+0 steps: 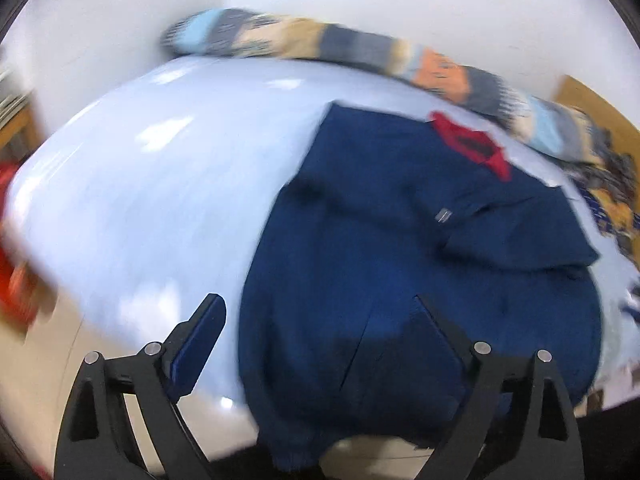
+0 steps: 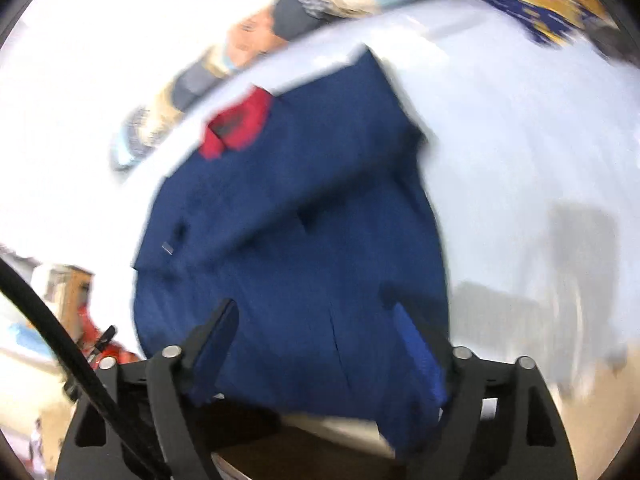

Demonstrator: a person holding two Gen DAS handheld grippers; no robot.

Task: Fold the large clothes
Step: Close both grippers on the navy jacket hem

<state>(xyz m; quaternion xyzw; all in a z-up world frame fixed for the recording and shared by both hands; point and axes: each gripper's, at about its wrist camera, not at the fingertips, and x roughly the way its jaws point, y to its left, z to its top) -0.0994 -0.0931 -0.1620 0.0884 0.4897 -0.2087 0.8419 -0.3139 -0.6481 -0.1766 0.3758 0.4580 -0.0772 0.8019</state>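
Sweater point(image 1: 400, 248): navy, red-lined collar, spread on pale blue bed point(image 1: 160, 184), hem hanging over near edge.
Left gripper point(image 1: 320, 308): wide apart, empty, above hem.
Right gripper point(image 2: 312, 308): wide apart, empty, above sweater.

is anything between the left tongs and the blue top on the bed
Nothing visible. The left tongs hang open just above the near hem of the blue top, which lies on the pale sheet. The striped blanket sits far behind it.
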